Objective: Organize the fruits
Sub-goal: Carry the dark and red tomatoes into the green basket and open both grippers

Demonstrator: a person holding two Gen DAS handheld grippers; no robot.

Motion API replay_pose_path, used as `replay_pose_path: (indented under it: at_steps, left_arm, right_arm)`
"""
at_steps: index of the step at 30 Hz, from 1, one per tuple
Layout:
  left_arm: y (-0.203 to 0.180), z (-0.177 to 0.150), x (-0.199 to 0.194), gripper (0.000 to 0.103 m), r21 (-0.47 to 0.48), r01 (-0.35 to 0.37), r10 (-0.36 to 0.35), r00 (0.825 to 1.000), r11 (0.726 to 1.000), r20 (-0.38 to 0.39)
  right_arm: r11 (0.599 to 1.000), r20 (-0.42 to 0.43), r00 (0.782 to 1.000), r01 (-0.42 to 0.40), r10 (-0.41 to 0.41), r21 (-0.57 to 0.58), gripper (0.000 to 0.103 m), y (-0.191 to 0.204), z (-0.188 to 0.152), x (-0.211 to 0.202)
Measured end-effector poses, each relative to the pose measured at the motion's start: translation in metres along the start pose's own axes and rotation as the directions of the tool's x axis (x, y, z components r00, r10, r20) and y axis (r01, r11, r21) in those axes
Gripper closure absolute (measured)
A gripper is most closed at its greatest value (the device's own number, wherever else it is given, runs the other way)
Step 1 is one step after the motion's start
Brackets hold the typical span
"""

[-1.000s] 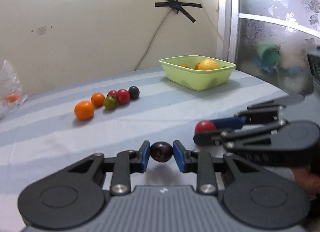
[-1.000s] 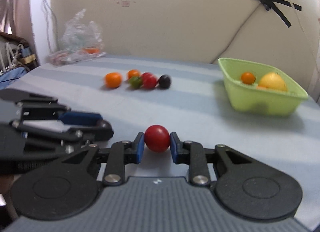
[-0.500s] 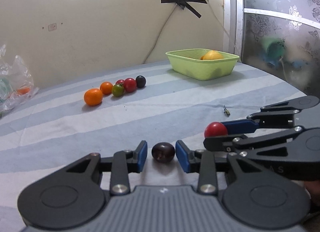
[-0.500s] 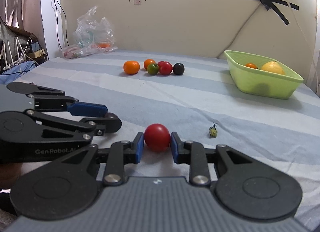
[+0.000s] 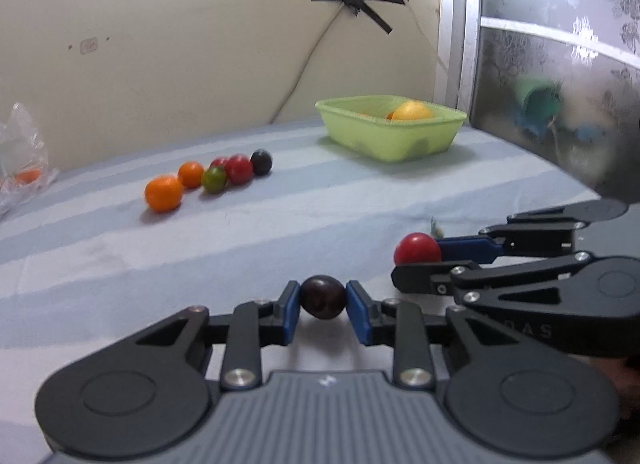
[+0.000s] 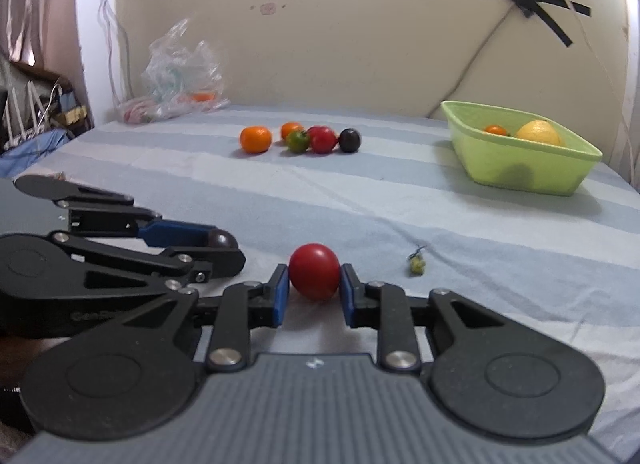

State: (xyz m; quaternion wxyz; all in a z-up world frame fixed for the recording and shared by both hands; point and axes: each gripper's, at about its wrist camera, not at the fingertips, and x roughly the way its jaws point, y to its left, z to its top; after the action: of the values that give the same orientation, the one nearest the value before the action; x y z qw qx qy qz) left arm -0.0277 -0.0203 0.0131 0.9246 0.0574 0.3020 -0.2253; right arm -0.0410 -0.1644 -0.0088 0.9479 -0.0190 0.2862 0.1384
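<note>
Left wrist view: left claw (image 5: 323, 298) grips a dark plum (image 5: 323, 297) above the striped bench (image 5: 280, 232); at 2 o'clock the right claw (image 6: 315, 272) clamps a red tomato (image 6: 315, 272). Green basket (image 6: 520, 167) sits at 1 o'clock.

A crumpled plastic bag (image 6: 182, 75) lies by the wall under black tape (image 6: 530, 3).

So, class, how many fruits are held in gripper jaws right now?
2. A dark fruit is clamped in the left gripper, and a red tomato in the right gripper. Neither grip is hidden.
</note>
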Motion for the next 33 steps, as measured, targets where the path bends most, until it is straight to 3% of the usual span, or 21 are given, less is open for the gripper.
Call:
replay_pose_path:
  at_steps: [4,10,17,26,33]
  left_arm:
    - [-0.001,0.031,0.012,0.077,-0.005,0.033,-0.033,0.999,0.999,0.03]
    - [-0.006,0.101,0.05,0.077,-0.005,0.095,-0.094,0.991,0.995,0.096]
    - [-0.01,0.173,0.143,0.077,-0.063,0.159,-0.158,0.987,0.985,0.018]
    - [-0.019,0.193,0.211,0.076,-0.057,0.134,-0.138,0.989,0.989,-0.06]
    - [-0.019,0.188,0.201,0.069,-0.067,0.13,-0.133,0.99,0.989,-0.042]
  right_arm:
    - [0.998,0.036,0.999,0.018,-0.02,0.053,0.074,-0.021,0.013,0.002]
    - [0.99,0.142,0.982,0.111,-0.123,0.09,0.074,-0.07,0.047,0.005]
    - [0.97,0.187,0.956,0.203,-0.226,0.135,0.073,-0.13,0.074,0.035]
    - [0.96,0.16,0.95,0.252,-0.269,0.118,0.072,-0.148,0.076,0.073]
    - [0.96,0.203,0.942,0.241,-0.266,0.14,0.069,-0.152,0.075,0.066]
